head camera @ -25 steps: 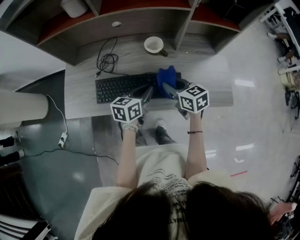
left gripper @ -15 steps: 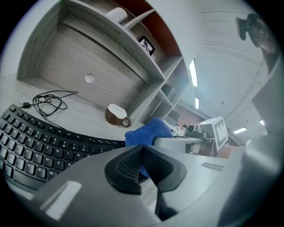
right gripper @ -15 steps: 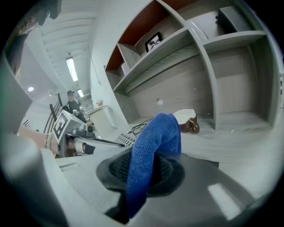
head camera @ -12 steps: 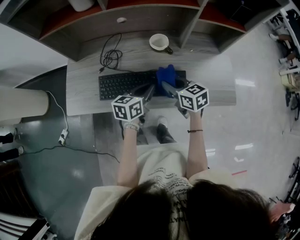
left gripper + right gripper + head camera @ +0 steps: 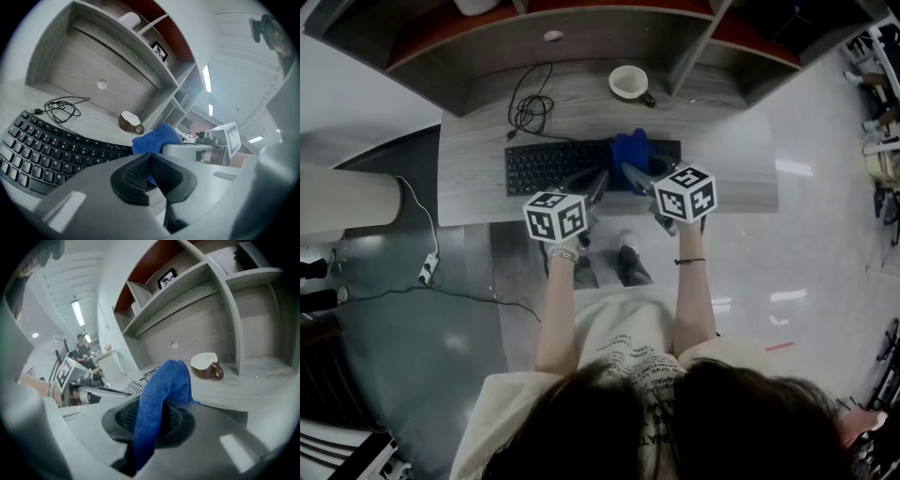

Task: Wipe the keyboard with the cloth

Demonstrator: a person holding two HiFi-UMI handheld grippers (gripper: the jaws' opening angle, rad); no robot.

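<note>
Both closed, right claw [image 5: 152,420] pinching cloth [image 5: 166,383], left claw [image 5: 151,161] empty.

Keyboard [image 5: 551,167] on counter [image 5: 727,155]; cloth [image 5: 630,150] on keyboard's 3 o'clock end; cup [image 5: 629,82] at 12 o'clock, cable [image 5: 530,112] at 11 o'clock.

A grey wooden desk [image 5: 724,171] carries a black keyboard [image 5: 549,167], a coiled cable [image 5: 530,114] and a cup [image 5: 628,82].
</note>
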